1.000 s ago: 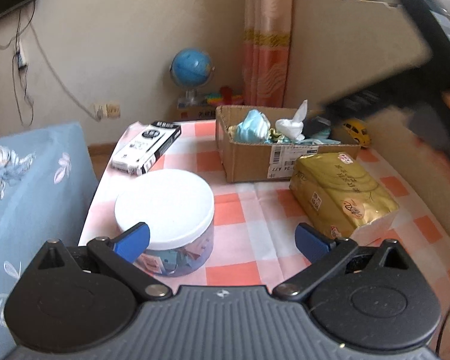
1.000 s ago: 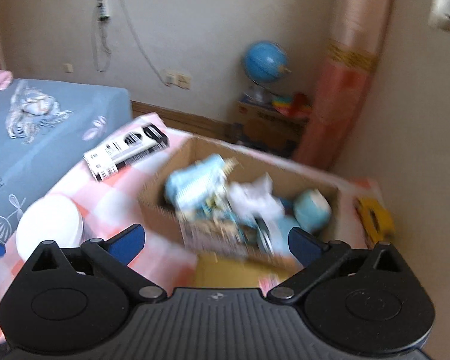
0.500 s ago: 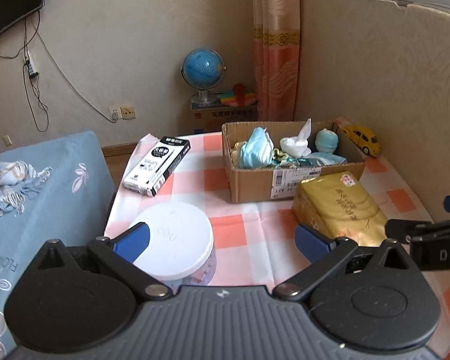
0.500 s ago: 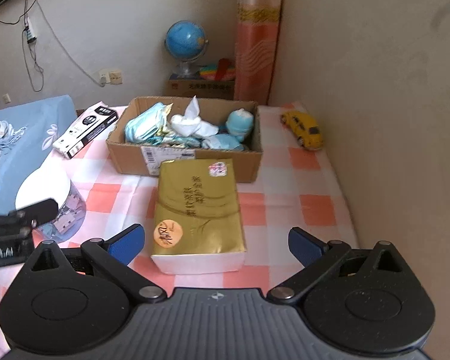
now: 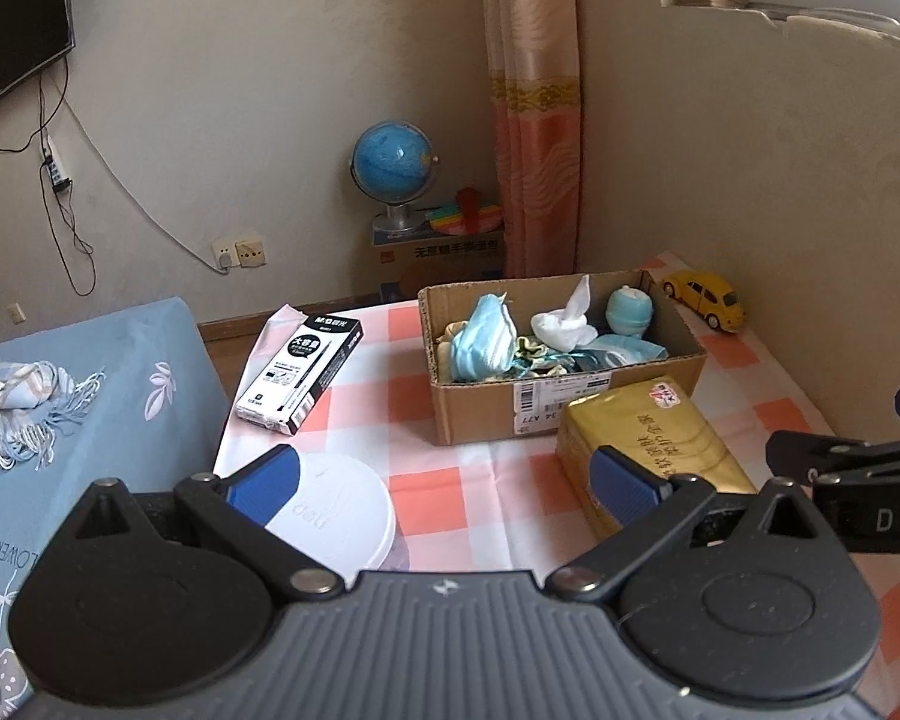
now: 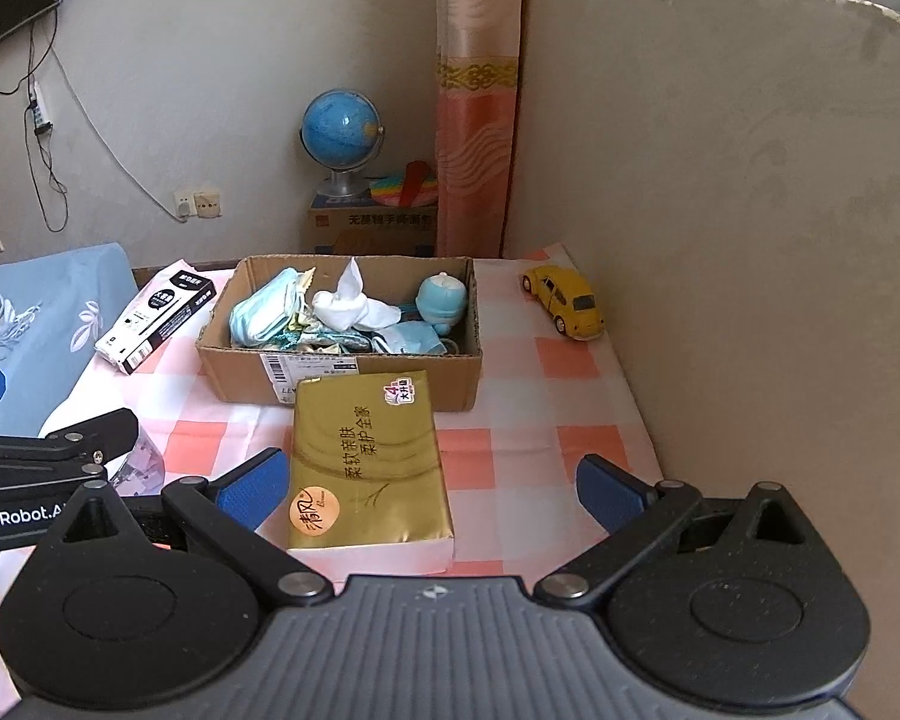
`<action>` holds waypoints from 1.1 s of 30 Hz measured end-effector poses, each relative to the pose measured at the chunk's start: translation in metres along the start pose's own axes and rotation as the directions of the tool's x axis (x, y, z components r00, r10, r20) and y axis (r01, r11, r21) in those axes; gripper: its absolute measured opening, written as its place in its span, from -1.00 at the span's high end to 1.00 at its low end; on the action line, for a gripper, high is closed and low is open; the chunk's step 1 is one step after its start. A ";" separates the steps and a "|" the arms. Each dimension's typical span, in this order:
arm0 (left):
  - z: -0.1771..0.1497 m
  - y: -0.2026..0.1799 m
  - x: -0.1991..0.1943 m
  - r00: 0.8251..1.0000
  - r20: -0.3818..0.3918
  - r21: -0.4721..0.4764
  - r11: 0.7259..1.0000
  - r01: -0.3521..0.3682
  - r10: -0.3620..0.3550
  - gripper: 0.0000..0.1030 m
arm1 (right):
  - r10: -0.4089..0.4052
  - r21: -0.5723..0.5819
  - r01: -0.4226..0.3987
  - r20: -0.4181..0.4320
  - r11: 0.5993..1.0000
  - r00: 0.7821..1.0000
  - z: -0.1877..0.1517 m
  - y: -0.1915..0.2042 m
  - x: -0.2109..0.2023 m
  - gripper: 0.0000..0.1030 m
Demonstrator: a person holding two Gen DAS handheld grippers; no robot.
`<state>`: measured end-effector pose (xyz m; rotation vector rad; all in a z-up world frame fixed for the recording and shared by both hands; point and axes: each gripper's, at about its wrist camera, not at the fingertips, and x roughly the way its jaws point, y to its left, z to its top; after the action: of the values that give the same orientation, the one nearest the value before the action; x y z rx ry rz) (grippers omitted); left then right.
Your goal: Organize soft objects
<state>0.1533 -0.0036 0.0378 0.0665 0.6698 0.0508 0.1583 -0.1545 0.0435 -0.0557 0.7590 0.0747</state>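
Both the left gripper [image 5: 444, 474] and right gripper [image 6: 432, 489] hang released and empty above the checked worktop [image 6: 576, 402]. The gold plastic-wrapped tissue pack [image 6: 366, 462] lies just ahead of the right fingers, touching the open brown cardboard box [image 6: 354, 369] of soft masks and tissues beyond it, probably staged for packing.

A: What sits nearest the right gripper [image 6: 432, 489]?

B: A gold tissue pack [image 6: 366, 462], flat on the checked tablecloth [image 6: 570, 414], lying between the wide-apart blue fingertips [image 6: 252, 489] and closer to the left one. Nothing is held.

A: And behind it?

B: A cardboard box [image 6: 342, 375], its front wall touching or just short of the pack's far end. Inside are face masks [image 6: 264, 315], a crumpled white tissue [image 6: 351, 303] and a pale blue round toy [image 6: 444, 297].

A: Anything beside the box?

B: A black-and-white carton [image 6: 159, 315] to its left and a yellow toy car [image 6: 564, 300] to its right by the wall. The other gripper [image 6: 48, 474] pokes in at the left edge.
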 end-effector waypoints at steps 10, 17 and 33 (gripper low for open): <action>0.001 -0.005 -0.003 1.000 0.004 0.007 1.000 0.007 -0.007 -0.99 | -0.008 0.014 0.008 0.005 1.000 1.000 -0.002 -0.003 -0.003 -1.00; 0.001 -0.005 -0.005 1.000 0.008 0.005 1.000 0.007 -0.007 -0.99 | -0.011 0.015 0.011 0.006 1.000 1.000 -0.003 -0.004 -0.005 -1.00; 0.003 -0.004 -0.009 1.000 0.017 0.003 1.000 0.005 -0.006 -0.99 | -0.015 0.013 0.015 0.015 1.000 1.000 -0.004 -0.004 -0.011 -1.00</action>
<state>0.1484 -0.0080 0.0450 0.0677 0.6526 0.0440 0.1480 -0.1592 0.0485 -0.0485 0.7434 0.0558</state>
